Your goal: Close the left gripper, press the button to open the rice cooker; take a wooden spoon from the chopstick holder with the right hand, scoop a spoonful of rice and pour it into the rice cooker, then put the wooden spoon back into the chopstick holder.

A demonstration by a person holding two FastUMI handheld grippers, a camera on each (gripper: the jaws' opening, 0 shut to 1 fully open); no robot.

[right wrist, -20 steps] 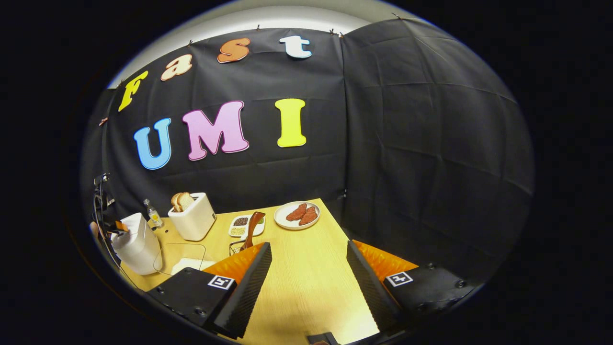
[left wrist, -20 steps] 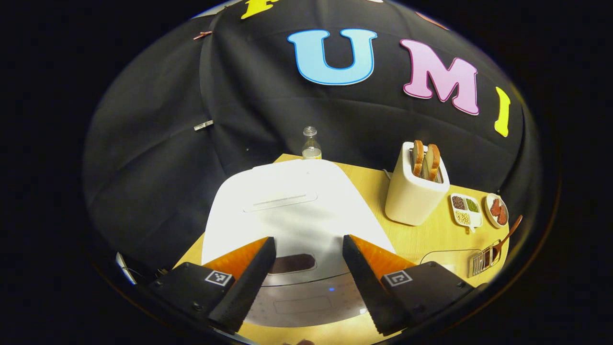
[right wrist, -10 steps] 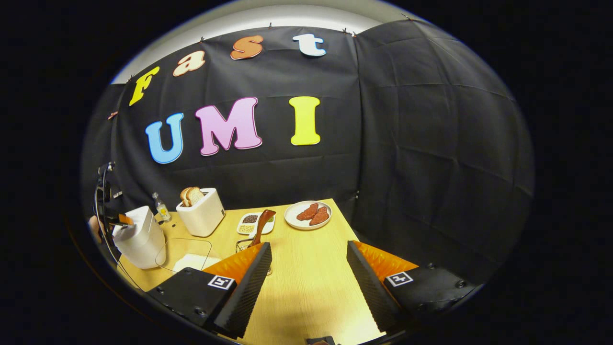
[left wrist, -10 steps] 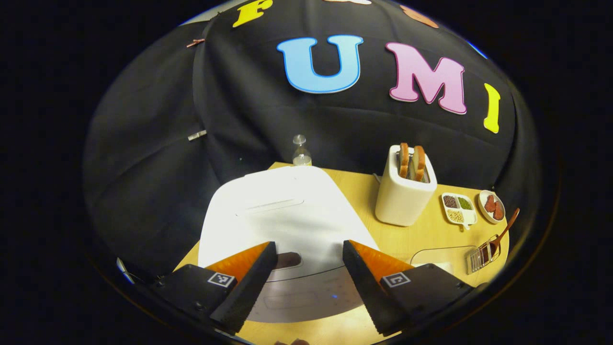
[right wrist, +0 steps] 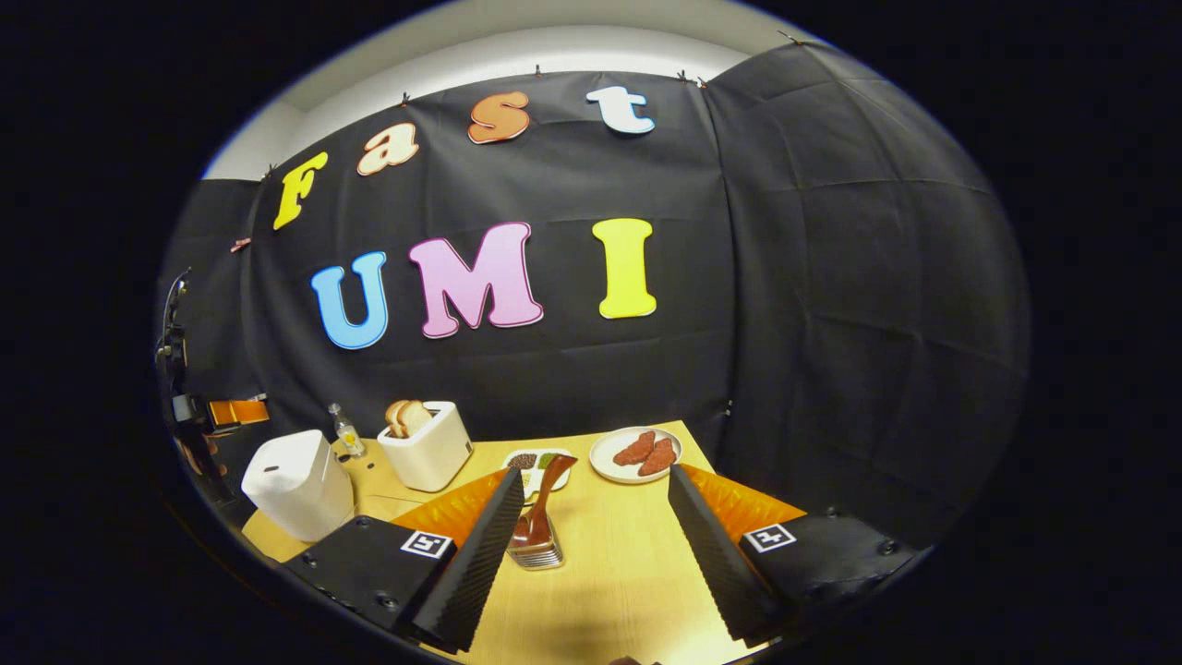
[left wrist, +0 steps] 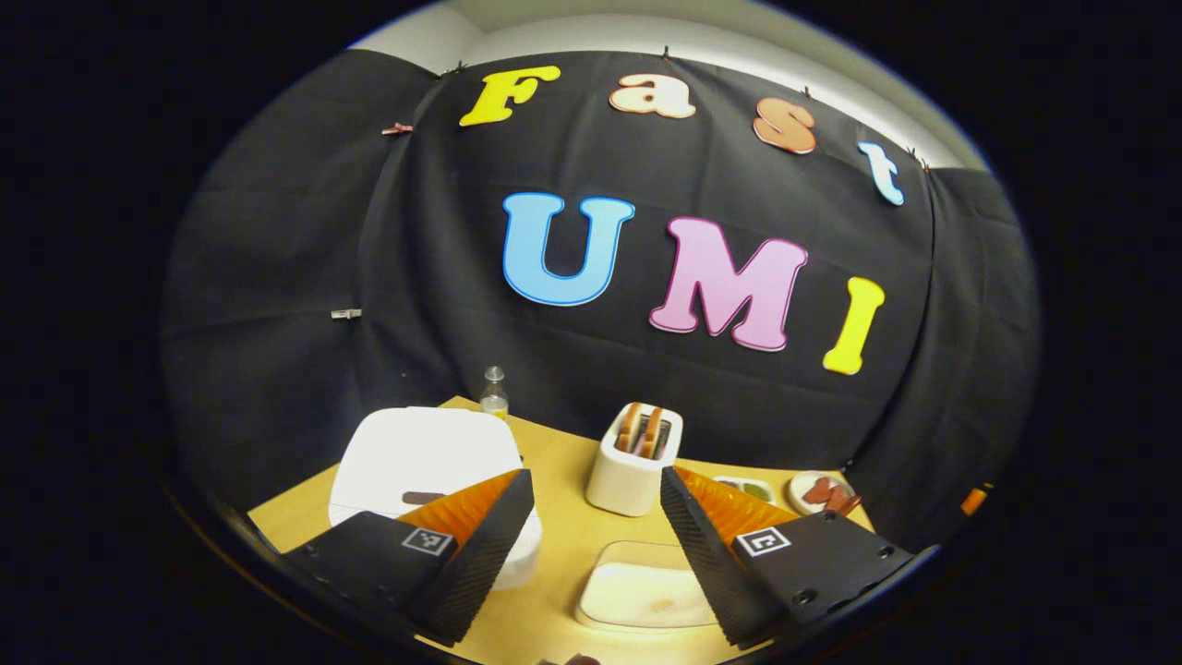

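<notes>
The white rice cooker (left wrist: 425, 457) sits with its lid down at the lower left of the left gripper view, partly behind my left finger. My left gripper (left wrist: 596, 545) is open and held back from the cooker, empty. A clear tub of rice (left wrist: 642, 591) lies between its fingers, farther off on the table. In the right gripper view the wooden spoon (right wrist: 547, 489) stands in the wire chopstick holder (right wrist: 536, 552), just ahead of my open right gripper (right wrist: 591, 554) and close to its left finger. The rice cooker (right wrist: 295, 485) stands far left there.
A white toaster (left wrist: 635, 462) with two bread slices stands behind the tub. A small bottle (left wrist: 494, 395) is at the table's back edge. A sectioned dish (right wrist: 534, 462) and a plate of red food (right wrist: 637, 454) lie at the back right of the wooden table (right wrist: 609, 591).
My left gripper has drawn back and tilted up from the cooker, which now looks small at lower left. My right gripper has moved toward the holder, so the spoon now stands between its fingers.
</notes>
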